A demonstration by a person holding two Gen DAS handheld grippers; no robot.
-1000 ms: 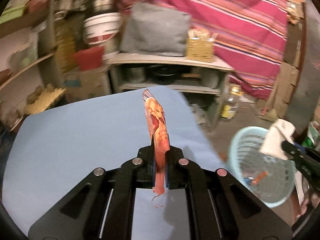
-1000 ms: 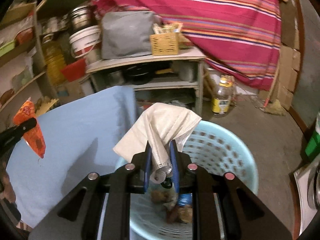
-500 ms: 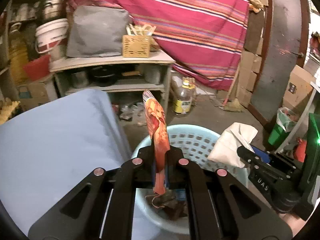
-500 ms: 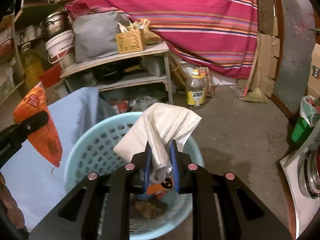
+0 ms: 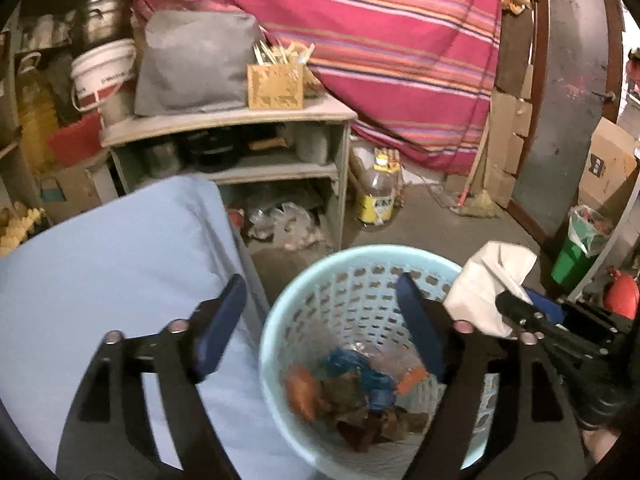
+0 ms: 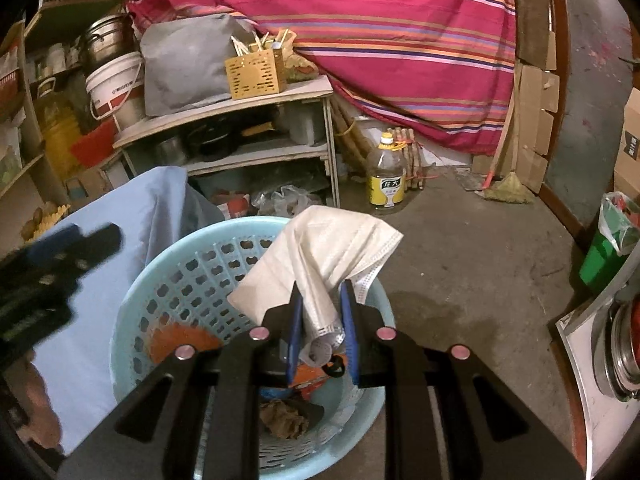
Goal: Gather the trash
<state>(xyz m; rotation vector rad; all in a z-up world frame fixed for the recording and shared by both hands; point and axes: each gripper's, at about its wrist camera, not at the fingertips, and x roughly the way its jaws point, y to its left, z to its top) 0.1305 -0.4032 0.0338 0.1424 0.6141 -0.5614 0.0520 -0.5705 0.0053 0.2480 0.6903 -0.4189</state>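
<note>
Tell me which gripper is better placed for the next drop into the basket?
Right. The right gripper is shut on the white mask directly above the blue basket, while the left gripper is open and holds nothing.

A dim storeroom with a bare concrete floor (image 6: 460, 248) holds a grey shelf unit (image 6: 256, 128) at far left, a striped red cloth (image 6: 380, 40) draped behind, and cardboard boxes (image 6: 536, 112) stacked at right.
</note>
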